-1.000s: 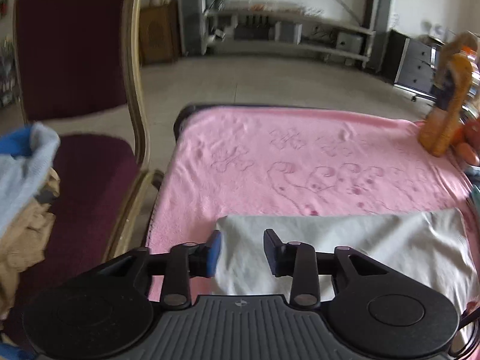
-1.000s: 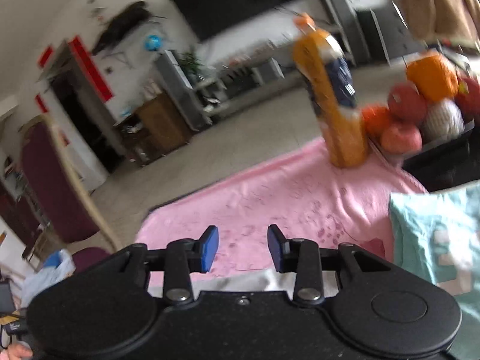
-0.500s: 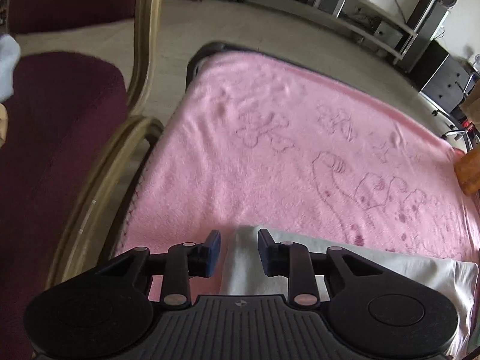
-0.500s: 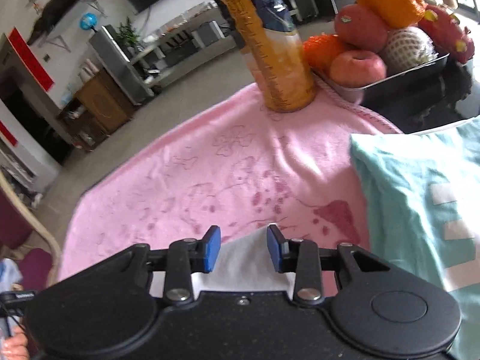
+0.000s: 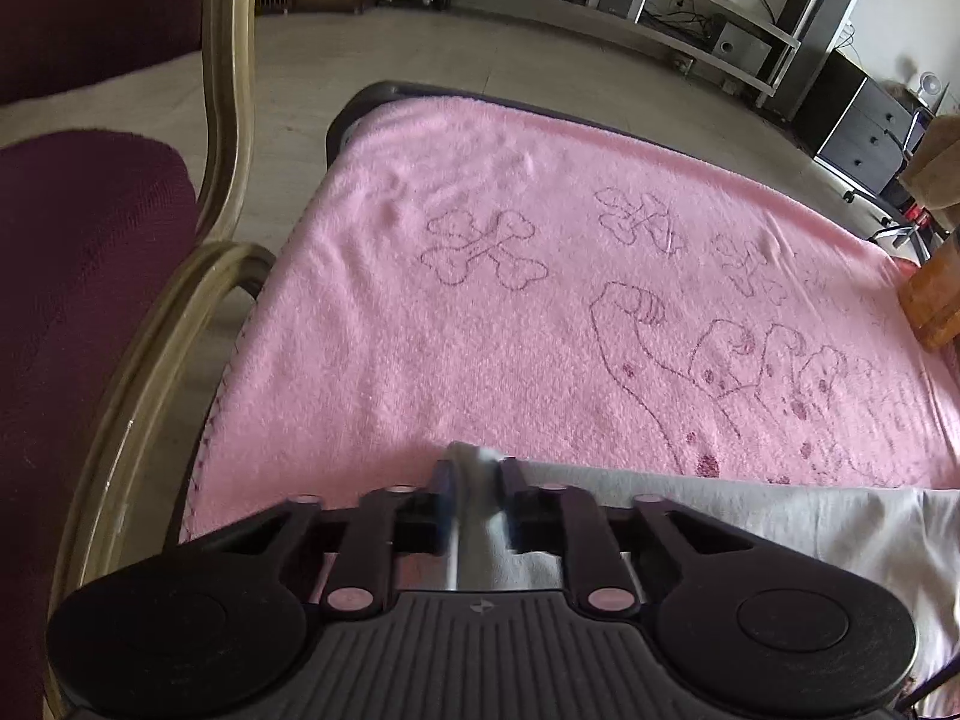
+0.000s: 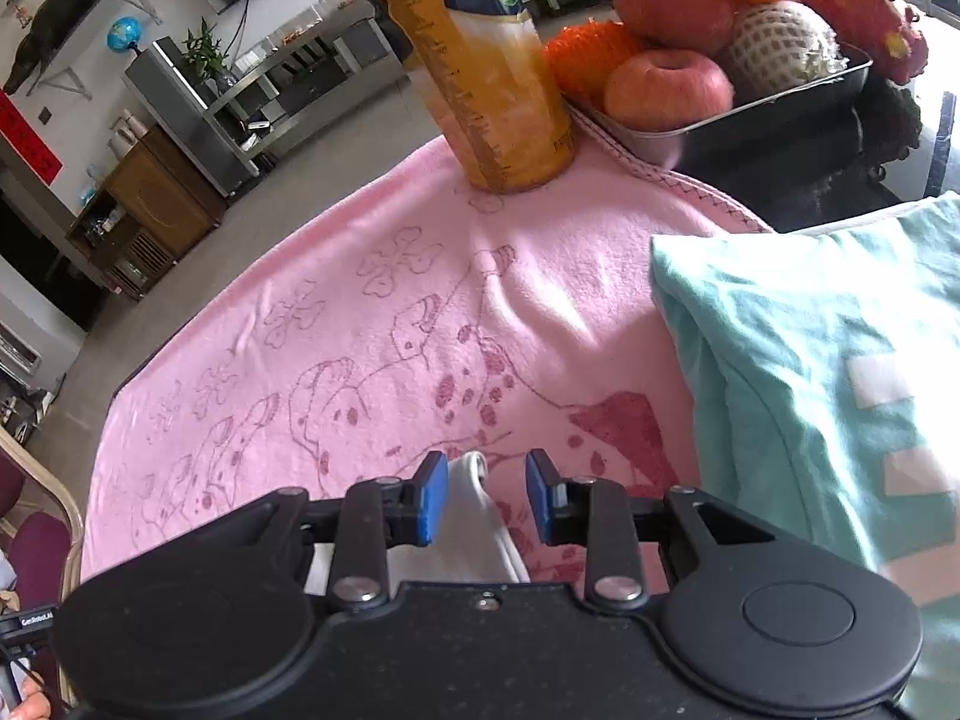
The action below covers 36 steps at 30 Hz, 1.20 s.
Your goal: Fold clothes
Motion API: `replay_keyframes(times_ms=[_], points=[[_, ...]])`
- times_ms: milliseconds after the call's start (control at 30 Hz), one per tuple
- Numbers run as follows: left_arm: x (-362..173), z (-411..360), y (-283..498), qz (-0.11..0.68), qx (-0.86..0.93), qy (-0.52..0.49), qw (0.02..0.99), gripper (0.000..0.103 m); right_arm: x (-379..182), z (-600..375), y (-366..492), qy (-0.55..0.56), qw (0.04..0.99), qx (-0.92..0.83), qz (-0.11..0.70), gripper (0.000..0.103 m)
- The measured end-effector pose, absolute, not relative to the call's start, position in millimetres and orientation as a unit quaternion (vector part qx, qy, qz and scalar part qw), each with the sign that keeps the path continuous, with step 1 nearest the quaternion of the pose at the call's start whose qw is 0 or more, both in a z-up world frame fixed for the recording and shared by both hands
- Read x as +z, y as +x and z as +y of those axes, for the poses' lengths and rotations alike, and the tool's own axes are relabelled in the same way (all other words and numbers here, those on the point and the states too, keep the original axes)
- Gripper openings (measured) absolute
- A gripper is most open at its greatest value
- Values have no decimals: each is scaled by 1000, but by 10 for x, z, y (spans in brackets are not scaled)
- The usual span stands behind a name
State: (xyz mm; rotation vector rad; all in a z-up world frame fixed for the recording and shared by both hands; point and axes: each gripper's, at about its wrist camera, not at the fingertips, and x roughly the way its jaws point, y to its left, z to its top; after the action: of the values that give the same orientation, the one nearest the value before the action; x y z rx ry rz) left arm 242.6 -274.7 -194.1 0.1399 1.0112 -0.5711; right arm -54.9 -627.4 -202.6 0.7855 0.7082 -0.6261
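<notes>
Left gripper point(image 5: 474, 483) has now pinched the white garment point(image 5: 750, 516) corner. Right gripper point(image 6: 486, 495) stays open, straddling its other corner. Garment's near part hidden behind both grippers.

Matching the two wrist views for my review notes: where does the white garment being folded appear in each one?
Left wrist view: the white garment runs along the bottom right, its corner pinched in the left hand-held gripper.
Right wrist view: only a corner of it shows, bottom centre, between the open fingers of the right hand-held gripper.
Shared landmark: the pink blanket under it.
</notes>
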Motion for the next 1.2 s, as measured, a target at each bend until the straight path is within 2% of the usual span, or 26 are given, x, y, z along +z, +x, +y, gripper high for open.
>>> replay_keyframes(times_ms=[67, 100, 133, 367, 500, 533, 600, 833, 1033, 1067, 1100, 1167, 1200], points=[[-1916, -2779, 2348, 458, -254, 82, 848, 9, -2064, -6278, -482, 361, 820, -289, 338, 25], [-1903, -2796, 2309, 449, -246, 89, 855, 9, -2078, -6267, -446, 353, 821, -288, 343, 12], [-1890, -2812, 2271, 439, -238, 97, 861, 9, -2082, -6249, -418, 344, 823, -289, 347, 5], [-2053, -3052, 2030, 379, -188, 201, 883, 10, -2022, -6085, -328, 233, 845, -330, 350, 4], [-2035, -3057, 1993, 364, -181, 221, 887, 20, -2109, -6064, -275, 212, 842, -334, 366, 7], [-1994, -3028, 1996, 366, -178, 214, 888, 23, -2086, -6073, -294, 213, 843, -336, 363, 10], [-1875, -2943, 1960, 367, -173, 194, 893, 24, -1983, -6034, -386, 232, 846, -328, 351, 16], [-1517, -2777, 1535, 382, -275, 125, 874, 26, -1592, -5829, -750, 319, 854, -276, 303, 20], [-1889, -3019, 1489, 425, -333, 135, 831, 27, -2045, -5858, -513, 469, 805, -127, 340, 24], [-1959, -3023, 1529, 435, -327, 137, 828, 28, -2141, -5881, -485, 487, 791, -123, 350, 24], [-2011, -3001, 1587, 444, -319, 133, 827, 35, -2223, -5913, -478, 498, 779, -127, 360, 24], [-2011, -2893, 1683, 460, -314, 103, 824, 35, -2327, -5996, -538, 509, 759, -155, 374, 13], [-2000, -2835, 1716, 469, -305, 94, 824, 34, -2332, -6039, -609, 516, 752, -172, 373, 12]])
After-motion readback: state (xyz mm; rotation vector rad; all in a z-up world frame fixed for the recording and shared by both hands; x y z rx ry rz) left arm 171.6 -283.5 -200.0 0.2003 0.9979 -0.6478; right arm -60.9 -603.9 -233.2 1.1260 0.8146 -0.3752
